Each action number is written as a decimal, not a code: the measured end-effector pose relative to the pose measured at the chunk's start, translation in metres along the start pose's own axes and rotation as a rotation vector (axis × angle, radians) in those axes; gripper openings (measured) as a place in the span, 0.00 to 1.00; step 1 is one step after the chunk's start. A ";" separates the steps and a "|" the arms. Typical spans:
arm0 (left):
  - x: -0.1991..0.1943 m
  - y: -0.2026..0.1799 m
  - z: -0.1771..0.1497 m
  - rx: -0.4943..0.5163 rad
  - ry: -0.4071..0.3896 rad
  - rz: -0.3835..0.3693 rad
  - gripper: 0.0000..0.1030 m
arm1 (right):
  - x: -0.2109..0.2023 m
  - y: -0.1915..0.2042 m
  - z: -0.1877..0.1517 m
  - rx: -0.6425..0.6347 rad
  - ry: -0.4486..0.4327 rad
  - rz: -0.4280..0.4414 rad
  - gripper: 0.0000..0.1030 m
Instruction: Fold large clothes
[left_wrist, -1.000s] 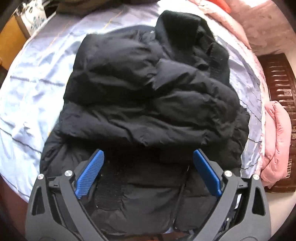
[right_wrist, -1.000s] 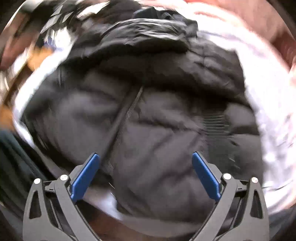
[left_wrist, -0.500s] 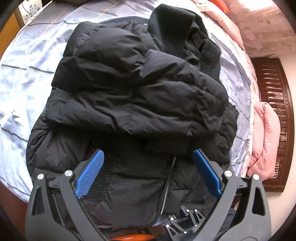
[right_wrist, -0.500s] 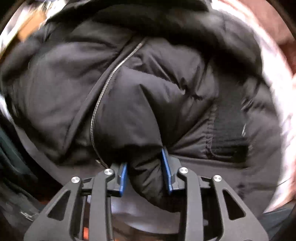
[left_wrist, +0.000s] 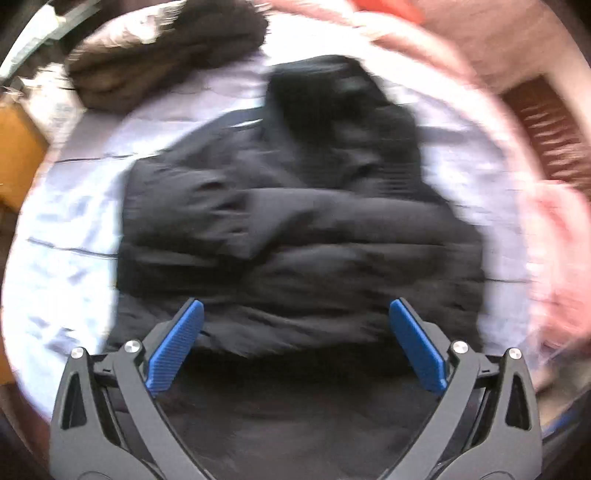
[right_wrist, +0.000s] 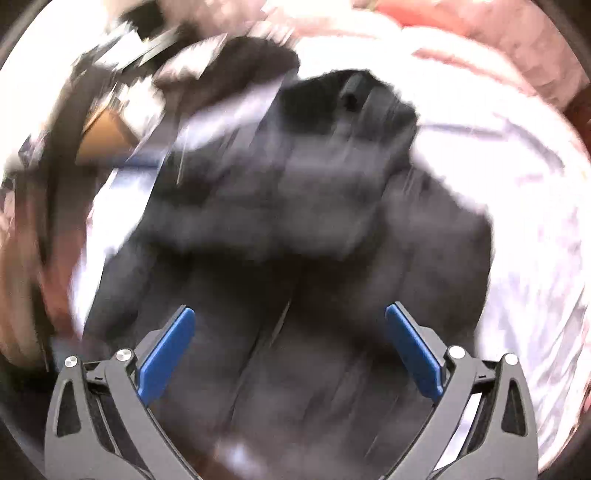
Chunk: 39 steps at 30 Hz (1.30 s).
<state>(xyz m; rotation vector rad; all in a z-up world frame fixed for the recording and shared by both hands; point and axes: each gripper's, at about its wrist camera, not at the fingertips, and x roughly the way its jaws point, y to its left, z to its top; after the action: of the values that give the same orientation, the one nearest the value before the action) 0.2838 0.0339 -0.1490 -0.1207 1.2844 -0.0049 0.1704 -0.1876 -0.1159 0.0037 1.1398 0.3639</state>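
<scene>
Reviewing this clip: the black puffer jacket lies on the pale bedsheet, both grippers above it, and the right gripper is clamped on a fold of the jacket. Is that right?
Not quite. The right gripper is not clamped on anything: the right wrist view shows its jaws opening, spread wide, with no fold pinched between the blue pads. The rest holds: the black puffer jacket lies on the pale bedsheet, with the left gripper open above it too.

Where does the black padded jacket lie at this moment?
In both wrist views the black padded jacket lies mid-frame on the pale bedsheet, a brown garment beyond it, pink bedding on its right.
</scene>
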 end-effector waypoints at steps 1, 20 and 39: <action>0.016 0.002 0.000 -0.006 0.032 0.050 0.98 | 0.007 -0.008 0.029 0.012 -0.025 -0.016 0.99; 0.098 0.011 0.014 0.026 0.182 0.022 0.98 | 0.287 -0.143 0.356 0.622 -0.007 0.265 0.99; 0.118 0.029 0.024 0.026 0.187 -0.016 0.98 | 0.116 -0.118 0.273 0.417 -0.373 0.304 0.06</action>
<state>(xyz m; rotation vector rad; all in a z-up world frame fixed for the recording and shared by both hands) 0.3383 0.0563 -0.2582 -0.1102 1.4699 -0.0474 0.4884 -0.2161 -0.1246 0.5933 0.8258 0.3696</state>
